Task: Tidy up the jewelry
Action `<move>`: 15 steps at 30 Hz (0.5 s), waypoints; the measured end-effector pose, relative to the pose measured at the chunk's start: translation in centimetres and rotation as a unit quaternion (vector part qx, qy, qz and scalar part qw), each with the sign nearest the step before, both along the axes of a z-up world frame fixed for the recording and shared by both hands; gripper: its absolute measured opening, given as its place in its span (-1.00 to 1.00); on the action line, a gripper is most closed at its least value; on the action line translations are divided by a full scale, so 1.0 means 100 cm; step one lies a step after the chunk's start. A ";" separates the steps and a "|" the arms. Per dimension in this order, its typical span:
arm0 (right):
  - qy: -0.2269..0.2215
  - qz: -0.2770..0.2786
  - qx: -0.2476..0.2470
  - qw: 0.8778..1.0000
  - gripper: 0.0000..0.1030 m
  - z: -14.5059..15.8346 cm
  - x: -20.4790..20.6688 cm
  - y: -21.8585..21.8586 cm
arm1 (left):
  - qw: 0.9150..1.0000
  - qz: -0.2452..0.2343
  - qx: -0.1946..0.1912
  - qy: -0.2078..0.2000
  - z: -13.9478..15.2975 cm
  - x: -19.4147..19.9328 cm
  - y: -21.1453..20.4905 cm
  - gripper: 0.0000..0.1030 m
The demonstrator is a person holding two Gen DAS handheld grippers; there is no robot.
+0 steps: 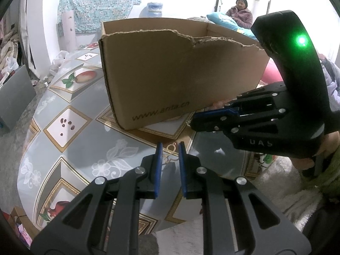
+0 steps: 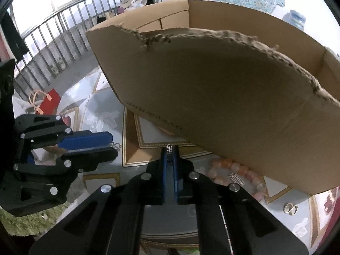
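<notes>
In the left wrist view my left gripper (image 1: 170, 146) hangs low over the patterned table (image 1: 70, 110), its blue pads a narrow gap apart with a gold filigree earring (image 1: 169, 151) caught between them. My right gripper (image 2: 169, 148) is shut on a silver ladder-shaped earring (image 2: 169, 155) that pokes out past its tips. Both grippers hover in front of an open cardboard box (image 2: 212, 95) with a torn front wall. From the left wrist the right gripper (image 1: 190, 124) comes in from the right, close to the box's base. From the right wrist the left gripper (image 2: 113, 146) shows at the left.
A pink bead bracelet (image 2: 233, 167), a second silver earring (image 2: 237, 178) and two small rings (image 2: 290, 208) lie on the table by the box's near right wall. A red bag (image 2: 51, 99) and a railing (image 2: 53, 31) are beyond. A person (image 1: 240, 12) sits far back.
</notes>
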State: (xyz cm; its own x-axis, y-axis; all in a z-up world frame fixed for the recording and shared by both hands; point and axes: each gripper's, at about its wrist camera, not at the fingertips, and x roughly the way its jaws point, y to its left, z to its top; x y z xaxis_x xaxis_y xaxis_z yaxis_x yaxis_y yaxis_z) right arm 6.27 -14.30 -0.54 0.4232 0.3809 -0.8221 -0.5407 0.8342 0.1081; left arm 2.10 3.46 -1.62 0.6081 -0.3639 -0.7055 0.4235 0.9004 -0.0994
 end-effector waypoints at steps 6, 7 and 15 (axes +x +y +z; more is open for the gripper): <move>-0.002 -0.012 0.036 0.999 -0.97 0.013 0.000 -0.009 | 1.000 0.000 0.001 -0.001 0.000 -0.001 -0.001 -0.73; -0.005 -0.014 0.039 0.999 -0.97 0.016 -0.001 -0.011 | 1.000 0.001 0.001 -0.001 0.000 -0.001 -0.001 -0.73; -0.027 -0.016 0.069 0.997 -0.97 0.043 -0.008 -0.021 | 1.000 0.005 0.005 -0.004 0.006 -0.004 -0.002 -0.73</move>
